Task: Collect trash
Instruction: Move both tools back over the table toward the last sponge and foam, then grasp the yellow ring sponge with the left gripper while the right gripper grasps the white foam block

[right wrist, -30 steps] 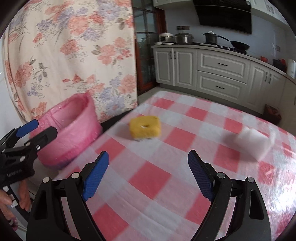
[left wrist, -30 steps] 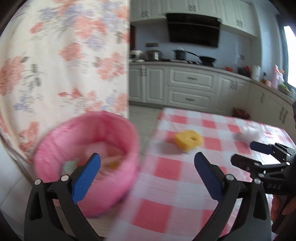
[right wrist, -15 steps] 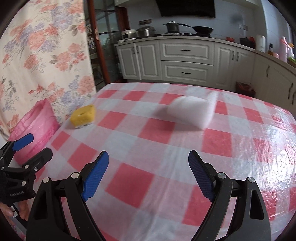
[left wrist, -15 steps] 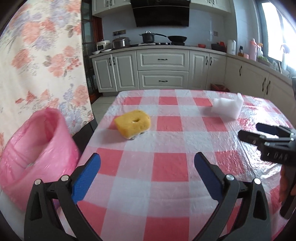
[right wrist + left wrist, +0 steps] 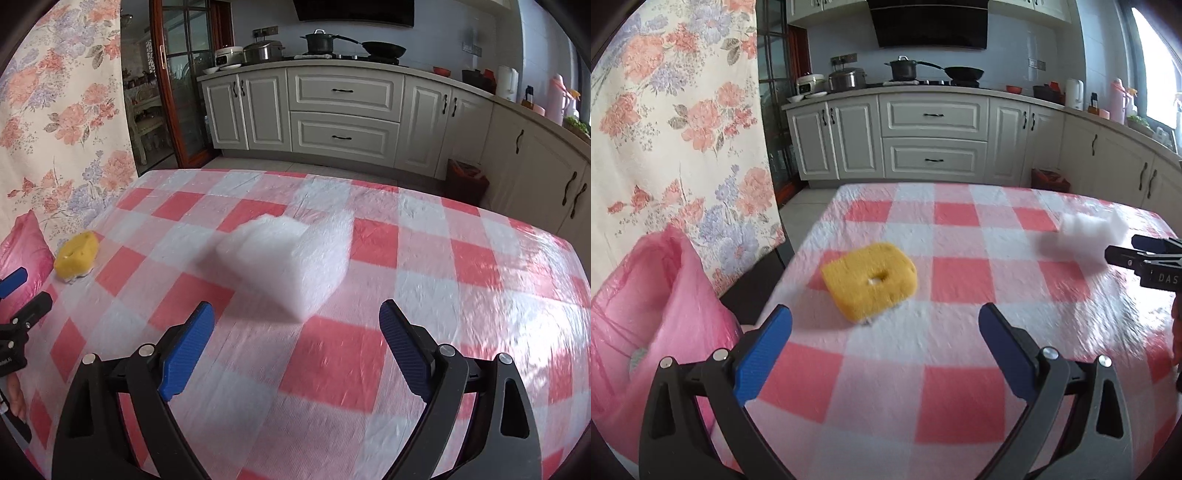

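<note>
A yellow sponge with a hole point(image 5: 870, 282) lies on the red-and-white checked tablecloth point(image 5: 960, 369), just ahead of my open, empty left gripper point(image 5: 884, 341). It also shows small at the left in the right wrist view point(image 5: 77, 254). A white foam block point(image 5: 288, 262) lies on the cloth right ahead of my open, empty right gripper point(image 5: 297, 345); it shows blurred at the far right in the left wrist view point(image 5: 1087, 230). A pink trash bag point(image 5: 646, 325) stands off the table's left edge.
A floral curtain point(image 5: 672, 122) hangs at the left behind the bag. White kitchen cabinets point(image 5: 934, 136) with pots on the counter line the back and right. The table's far edge drops to a tiled floor point(image 5: 801, 208).
My left gripper swung from the pink bag toward the yellow sponge and closed in on it. My right gripper turned from the sponge to the white foam block and moved close to it.
</note>
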A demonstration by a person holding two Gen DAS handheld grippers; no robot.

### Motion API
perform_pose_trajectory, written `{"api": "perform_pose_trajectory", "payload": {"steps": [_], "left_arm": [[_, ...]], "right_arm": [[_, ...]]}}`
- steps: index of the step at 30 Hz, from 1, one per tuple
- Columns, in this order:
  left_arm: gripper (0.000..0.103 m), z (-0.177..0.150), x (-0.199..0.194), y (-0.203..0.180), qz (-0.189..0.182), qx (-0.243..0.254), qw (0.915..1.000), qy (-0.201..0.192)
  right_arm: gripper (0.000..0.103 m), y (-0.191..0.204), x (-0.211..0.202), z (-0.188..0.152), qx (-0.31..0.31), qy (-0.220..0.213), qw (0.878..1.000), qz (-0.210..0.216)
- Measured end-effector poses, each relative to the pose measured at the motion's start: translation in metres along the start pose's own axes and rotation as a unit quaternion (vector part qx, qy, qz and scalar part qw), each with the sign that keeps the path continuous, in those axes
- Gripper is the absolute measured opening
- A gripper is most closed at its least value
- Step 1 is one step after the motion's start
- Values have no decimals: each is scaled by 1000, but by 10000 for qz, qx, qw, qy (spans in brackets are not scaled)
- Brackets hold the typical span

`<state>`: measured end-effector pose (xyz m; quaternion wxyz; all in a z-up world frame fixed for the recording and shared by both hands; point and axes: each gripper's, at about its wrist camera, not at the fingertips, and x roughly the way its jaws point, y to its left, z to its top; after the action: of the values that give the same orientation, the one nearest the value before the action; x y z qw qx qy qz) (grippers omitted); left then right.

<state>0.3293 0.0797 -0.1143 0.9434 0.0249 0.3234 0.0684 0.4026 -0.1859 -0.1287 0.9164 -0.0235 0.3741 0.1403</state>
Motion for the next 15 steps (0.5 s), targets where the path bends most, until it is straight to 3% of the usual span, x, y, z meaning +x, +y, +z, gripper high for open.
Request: {"api": "perform_pose_trajectory", "payload": {"steps": [15], "left_arm": [[98,29,54,28,-75,177,9995,263]], "right_arm": [[86,-2,50,33,-749,540,9942,558]]}}
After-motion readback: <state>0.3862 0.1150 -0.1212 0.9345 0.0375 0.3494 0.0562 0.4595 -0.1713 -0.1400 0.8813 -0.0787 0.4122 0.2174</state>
